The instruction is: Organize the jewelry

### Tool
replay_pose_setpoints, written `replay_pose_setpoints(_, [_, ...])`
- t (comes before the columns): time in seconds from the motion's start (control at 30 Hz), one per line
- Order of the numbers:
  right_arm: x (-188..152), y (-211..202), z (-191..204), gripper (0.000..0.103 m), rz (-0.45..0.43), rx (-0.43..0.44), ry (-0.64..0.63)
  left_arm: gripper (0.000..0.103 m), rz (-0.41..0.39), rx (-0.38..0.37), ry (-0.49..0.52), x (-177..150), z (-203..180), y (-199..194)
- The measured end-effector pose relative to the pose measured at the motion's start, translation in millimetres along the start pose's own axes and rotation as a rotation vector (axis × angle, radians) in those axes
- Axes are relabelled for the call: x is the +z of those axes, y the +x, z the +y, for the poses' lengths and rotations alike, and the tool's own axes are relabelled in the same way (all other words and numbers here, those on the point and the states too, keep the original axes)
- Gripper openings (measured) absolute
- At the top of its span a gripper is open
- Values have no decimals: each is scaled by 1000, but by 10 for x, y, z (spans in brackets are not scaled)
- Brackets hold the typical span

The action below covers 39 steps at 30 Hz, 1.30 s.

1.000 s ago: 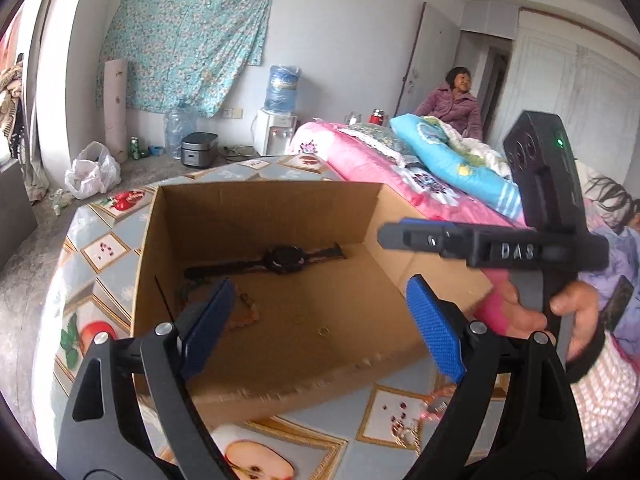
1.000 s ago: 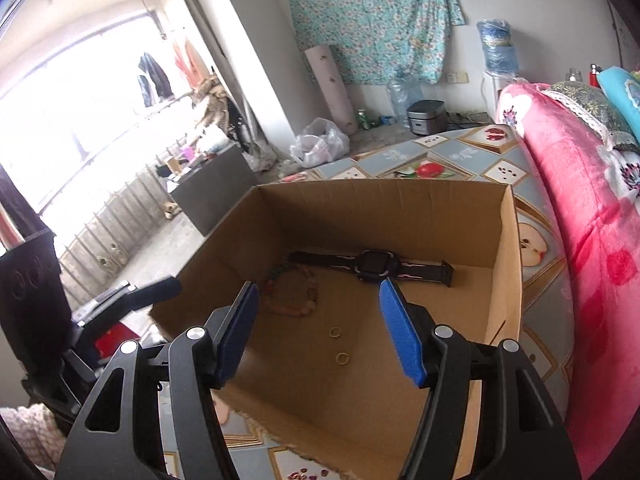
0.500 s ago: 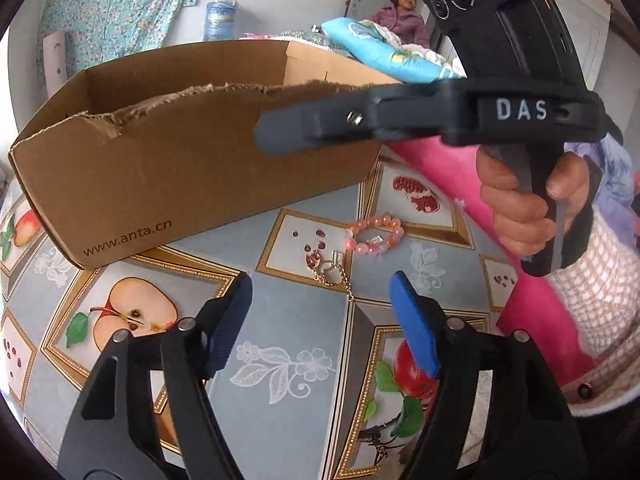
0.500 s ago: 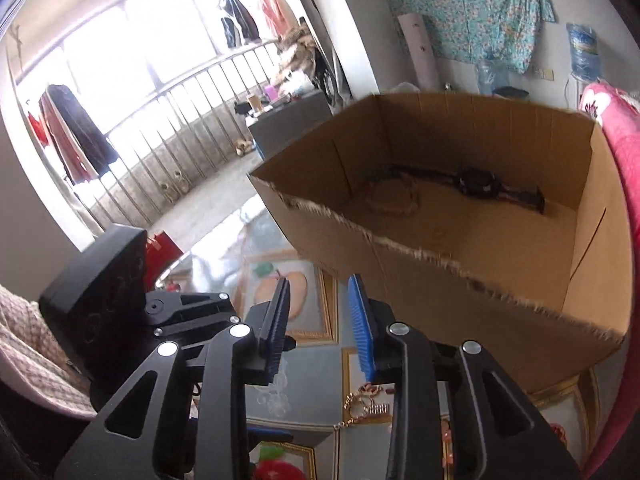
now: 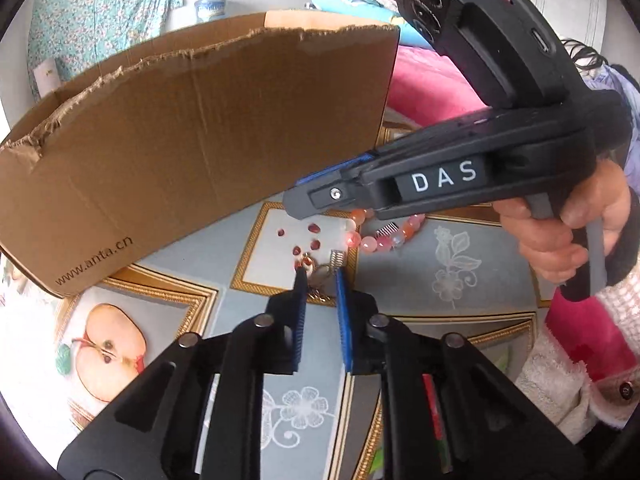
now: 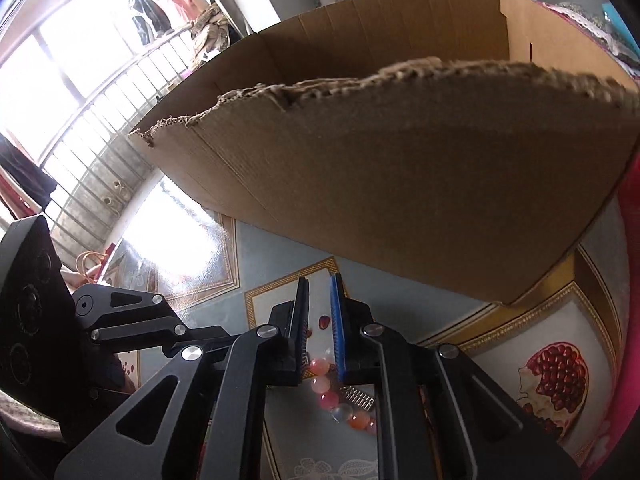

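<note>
Matt torn cardboard box (image 5: 192, 128), glossy tablecloth (image 6: 192, 256), perhaps glass beads (image 5: 374, 242)

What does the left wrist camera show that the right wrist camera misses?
Left wrist only: a gold necklace between the left tongs, which have just been closing, a hand holding the right tongs, and the printed web address on the box. Right wrist only: a window and hanging clothes. Both: the box, the pink bead bracelet and the patterned tablecloth.

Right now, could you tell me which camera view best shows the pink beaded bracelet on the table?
The left wrist view: the pink beaded bracelet lies as an arc, partly behind the right gripper. The right wrist view shows a few beads behind its own fingers.
</note>
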State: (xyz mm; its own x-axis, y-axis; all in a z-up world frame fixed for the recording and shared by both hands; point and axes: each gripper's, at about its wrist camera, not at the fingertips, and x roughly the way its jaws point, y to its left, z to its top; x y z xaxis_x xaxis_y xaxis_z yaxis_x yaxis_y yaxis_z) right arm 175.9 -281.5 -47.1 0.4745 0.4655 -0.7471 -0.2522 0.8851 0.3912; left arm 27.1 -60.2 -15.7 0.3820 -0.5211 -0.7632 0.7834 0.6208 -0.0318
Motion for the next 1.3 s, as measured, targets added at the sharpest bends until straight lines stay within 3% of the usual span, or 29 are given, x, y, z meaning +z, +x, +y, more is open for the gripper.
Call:
replay_pose_setpoints(0.23, [-133,-106,-33,11,-45,23,42,2,-5,39,42,-30,-25,1])
replay_pose_setpoints(0.57, [-352,-344,-18,12,-102,48,71,2,-27,59,-121,-19,372,-102])
replay_pose_setpoints(0.73, [-520,-385,151,12,-90,37,5,2,-25,66,-137,-31,437,-74])
replay_pose_setpoints(1.03, [-814,-380,363,17,-53,-48,-52,2,-55,-19,-213,-141,592,-151])
replay_pose_setpoints(1.1, [-852,-390,380,18,-56,-52,-44,5,-57,-47,-235,-147,628,-168])
replay_pose_setpoints(1.17, [-851,-389,356,19,-56,-67,-48,17,-73,-58,-257,-157,684,-211])
replay_pose_setpoints(1.3, [-871,-379,402,22,-63,-87,-47,20,-106,-80,-300,-175,778,-302])
